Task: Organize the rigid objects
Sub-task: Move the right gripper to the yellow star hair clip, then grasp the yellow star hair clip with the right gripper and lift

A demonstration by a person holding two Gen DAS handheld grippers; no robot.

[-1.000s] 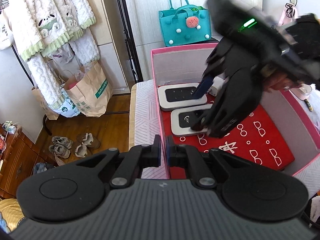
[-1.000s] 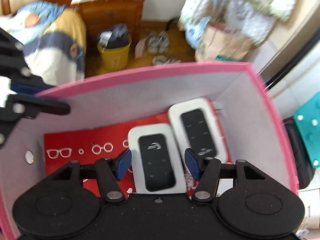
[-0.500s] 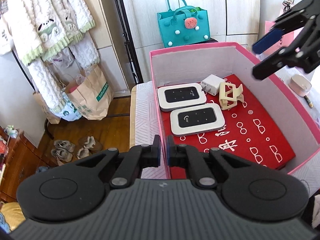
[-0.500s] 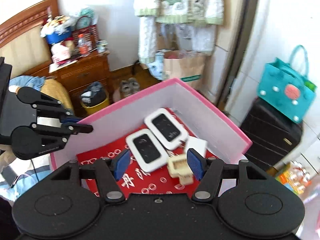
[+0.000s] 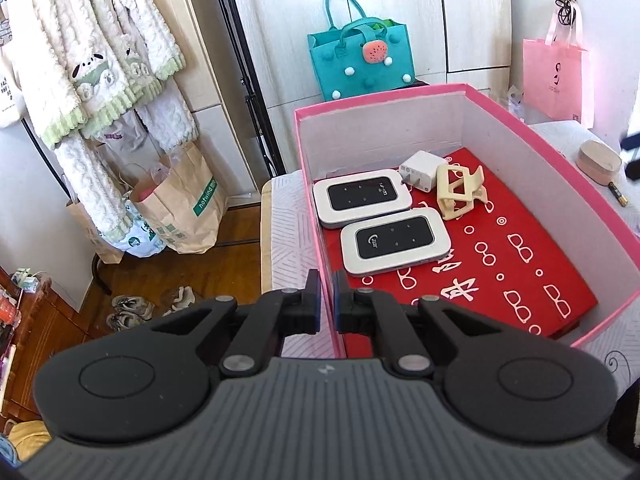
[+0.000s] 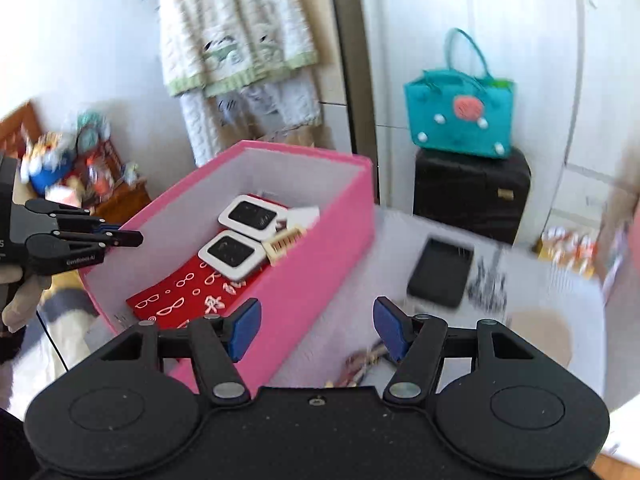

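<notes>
Left wrist view: the left gripper (image 5: 327,300) pinches the near left wall of the pink box (image 5: 552,148), one finger on each side of the thin wall and the gap between them very narrow. On the box's red patterned liner (image 5: 520,280) lie two white pocket Wi-Fi routers with black faces, side by side and close together: the far router (image 5: 362,197) at 12 o'clock from the gripper, the near router (image 5: 394,241) just this side of it. A white charger plug (image 5: 419,170) sits at the far router's right end, touching a cream hair claw clip (image 5: 460,190) beside it. Outside the box, at 2 o'clock, a tan oval case (image 5: 598,161) and a small battery (image 5: 618,198) rest on the white patterned tabletop (image 5: 286,216). A teal felt handbag (image 5: 362,62) stands behind the box at 12 o'clock.

Right wrist view: the right gripper (image 6: 316,328) hovers outside the box, above its near right wall, fingers spread wide and empty. A black flat device (image 6: 440,272), blurred, lies on the tabletop at 1 o'clock. Small items under the right fingertip are too blurred to identify.
</notes>
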